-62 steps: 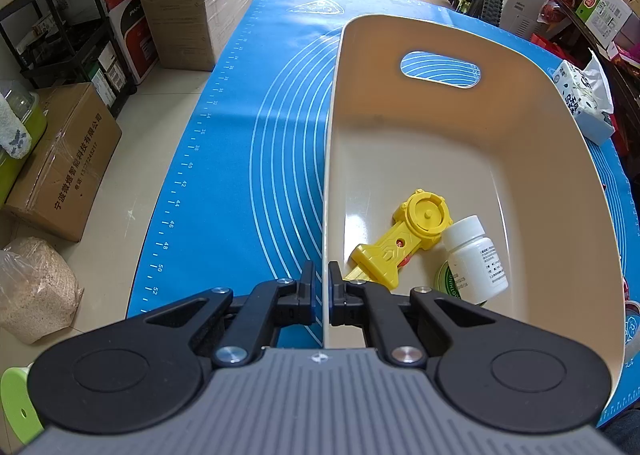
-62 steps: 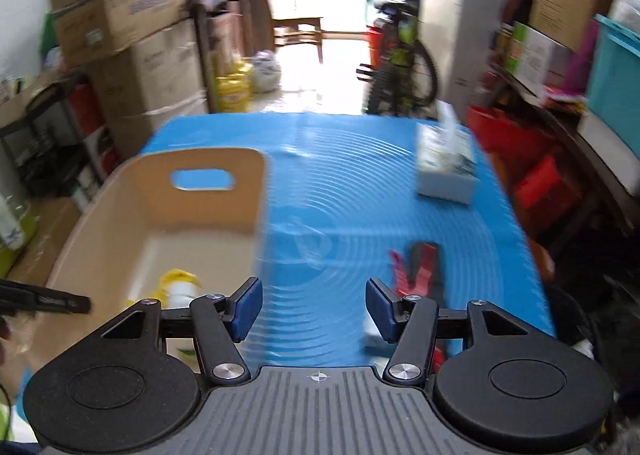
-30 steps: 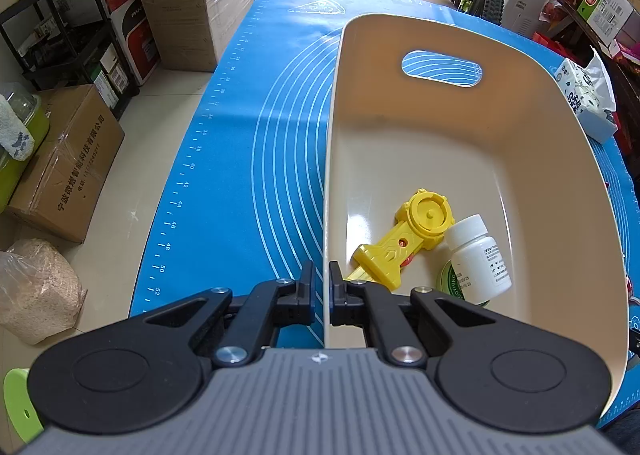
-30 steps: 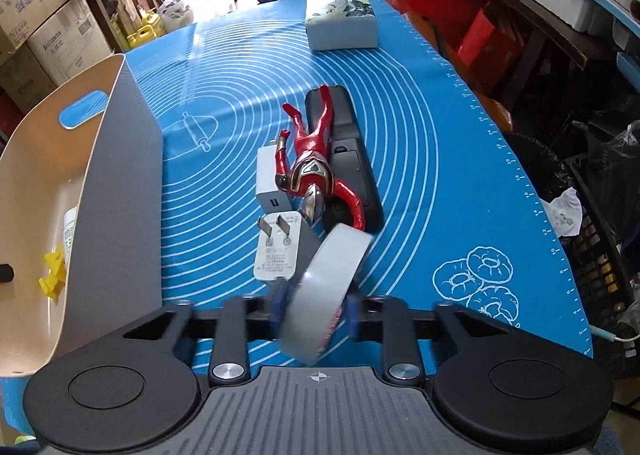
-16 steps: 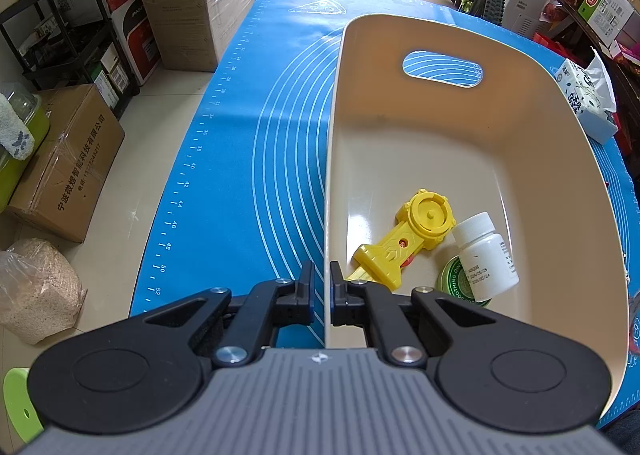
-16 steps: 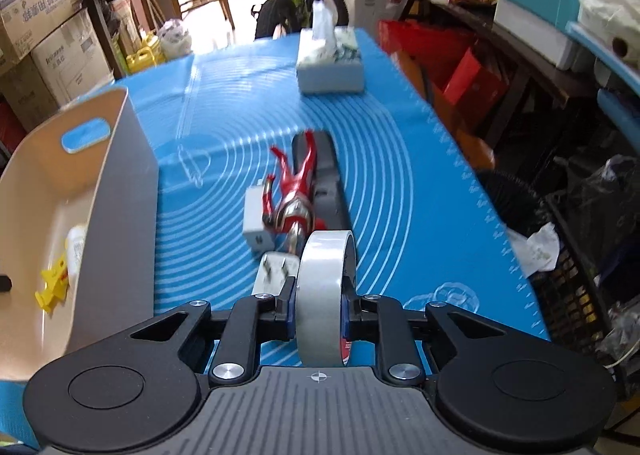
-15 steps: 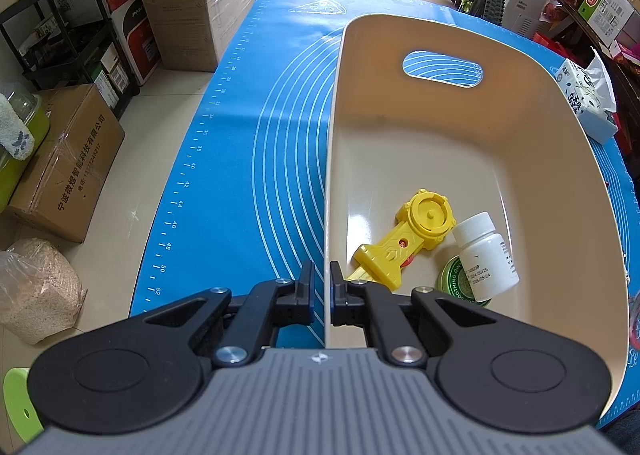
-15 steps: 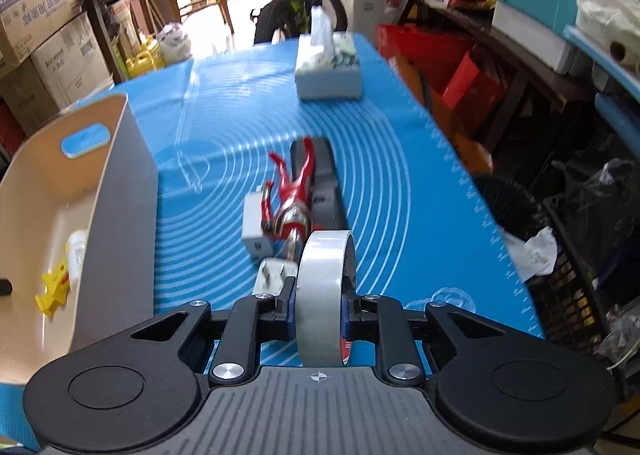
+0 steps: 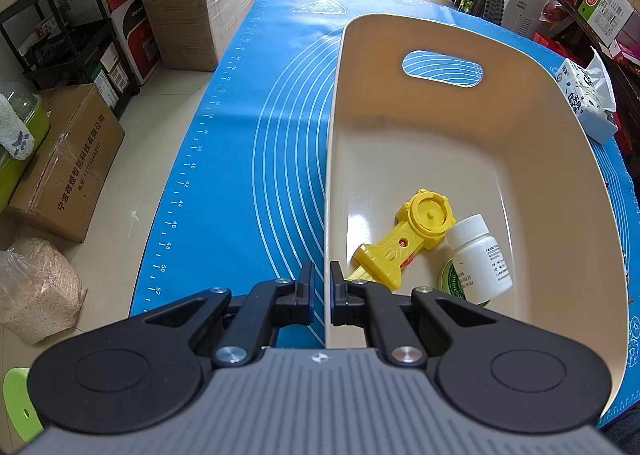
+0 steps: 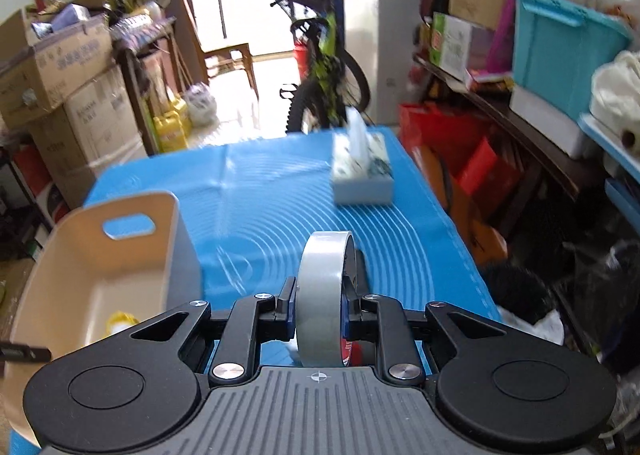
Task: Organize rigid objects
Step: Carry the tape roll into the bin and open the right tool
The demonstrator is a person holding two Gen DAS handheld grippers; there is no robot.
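Note:
My left gripper (image 9: 322,287) is shut on the near left wall of the cream bin (image 9: 552,159), which stands on the blue mat (image 9: 256,159). Inside the bin lie a yellow plastic toy (image 9: 408,235), a white pill bottle (image 9: 480,259) and a green round tin (image 9: 452,283) partly under the bottle. My right gripper (image 10: 320,305) is shut on a roll of grey tape (image 10: 322,291), held upright above the mat to the right of the bin (image 10: 96,267). A dark object on the mat peeks out just behind the tape; the rest of it is hidden.
A tissue box (image 10: 362,175) sits at the far right of the mat (image 10: 264,191). Cardboard boxes (image 9: 64,171), a black rack (image 9: 72,27) and a bicycle (image 10: 320,67) stand around the table. Shelves with a teal crate (image 10: 560,51) line the right side.
My right gripper has lifted the tape roll off the mat and tilted up; the red figure, charger and dark remote have dropped out of its view. The left gripper holds still on the bin.

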